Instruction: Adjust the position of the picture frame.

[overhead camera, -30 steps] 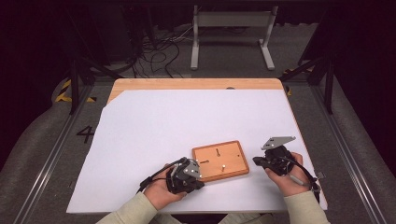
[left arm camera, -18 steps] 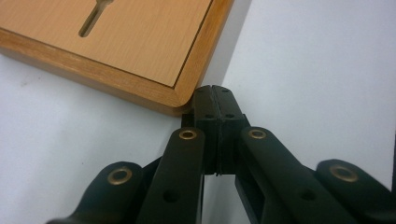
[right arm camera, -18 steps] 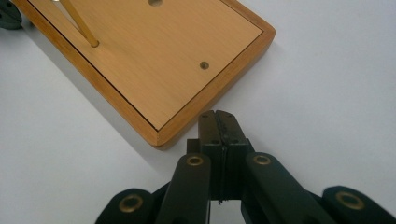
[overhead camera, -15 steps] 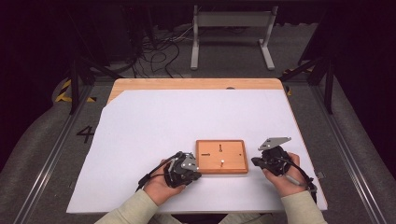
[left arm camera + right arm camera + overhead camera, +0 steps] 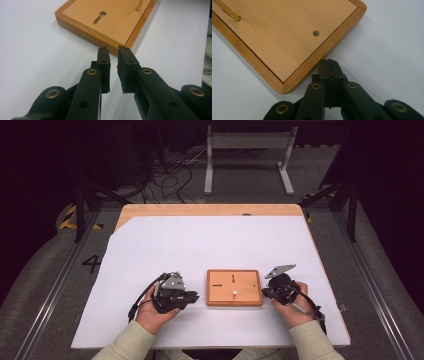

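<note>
I see the wooden board [image 5: 234, 288] lying flat on the white sheet [image 5: 210, 245] that covers the desk [image 5: 210, 210], near the front edge, between my two hands. It is a low rectangular tray with a raised rim and a paler inset panel. From the high view I make out two dark keyhole slots in its top, one near the left side and one near the middle of the far side, and a small pale peg toward the near side.

My left tongs [image 5: 191, 296] sit just to the left of the board, apart from it, pointing toward its left edge. In the left gripper view the left tongs [image 5: 113, 53] have a narrow gap between the pads and nothing in it; the jaws have just been opening. Ahead of them I see the corner of the board [image 5: 105, 22], with a keyhole slot [image 5: 99, 17] in the panel and a thin brass peg [image 5: 139, 5] standing farther back.

My right tongs [image 5: 264, 292] are just beside the board's right edge. In the right gripper view the right tongs [image 5: 328, 65] are pressed fully together, pad against pad, holding nothing. Their tips lie right at the rim of the board [image 5: 287, 42]; whether they touch it I cannot tell. On the panel I see a small brass-lined hole [image 5: 316, 33] and the foot of a slanting brass peg [image 5: 229, 12] at the upper left.
</note>
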`<action>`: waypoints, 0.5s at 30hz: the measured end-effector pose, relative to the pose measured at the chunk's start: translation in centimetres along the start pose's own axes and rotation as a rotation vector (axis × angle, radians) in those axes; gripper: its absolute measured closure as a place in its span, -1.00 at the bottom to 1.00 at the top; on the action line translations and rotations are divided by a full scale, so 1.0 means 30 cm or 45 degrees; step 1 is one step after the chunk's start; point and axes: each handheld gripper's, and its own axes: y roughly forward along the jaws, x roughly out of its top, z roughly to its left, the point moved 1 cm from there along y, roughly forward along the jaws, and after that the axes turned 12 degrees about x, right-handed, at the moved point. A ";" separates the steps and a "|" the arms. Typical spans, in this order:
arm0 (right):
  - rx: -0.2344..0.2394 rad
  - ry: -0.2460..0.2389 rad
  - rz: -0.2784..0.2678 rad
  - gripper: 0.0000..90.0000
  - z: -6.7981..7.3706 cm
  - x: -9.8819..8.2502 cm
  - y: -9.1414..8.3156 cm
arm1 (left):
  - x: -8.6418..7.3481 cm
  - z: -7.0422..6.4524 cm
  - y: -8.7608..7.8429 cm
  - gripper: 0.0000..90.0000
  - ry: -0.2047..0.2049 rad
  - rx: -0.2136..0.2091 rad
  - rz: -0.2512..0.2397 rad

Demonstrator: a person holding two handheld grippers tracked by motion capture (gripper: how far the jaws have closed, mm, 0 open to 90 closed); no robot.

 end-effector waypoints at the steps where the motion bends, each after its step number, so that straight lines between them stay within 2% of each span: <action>1: -0.029 -0.046 0.017 1.00 0.021 0.027 0.025 | -0.005 0.007 -0.009 0.78 -0.008 0.010 -0.008; 4: -0.023 -0.075 0.008 1.00 0.041 0.063 0.055 | -0.010 0.013 -0.016 0.78 -0.020 0.017 -0.013; 9: -0.059 -0.119 -0.031 1.00 0.051 0.100 0.091 | -0.018 0.022 -0.023 0.77 -0.027 0.024 -0.013; 11: -0.059 -0.118 -0.035 1.00 0.050 0.101 0.091 | -0.019 0.024 -0.025 0.75 -0.029 0.030 -0.018; 15: -0.038 -0.112 -0.085 1.00 0.035 0.091 0.063 | -0.014 0.030 -0.034 0.55 -0.051 0.057 -0.047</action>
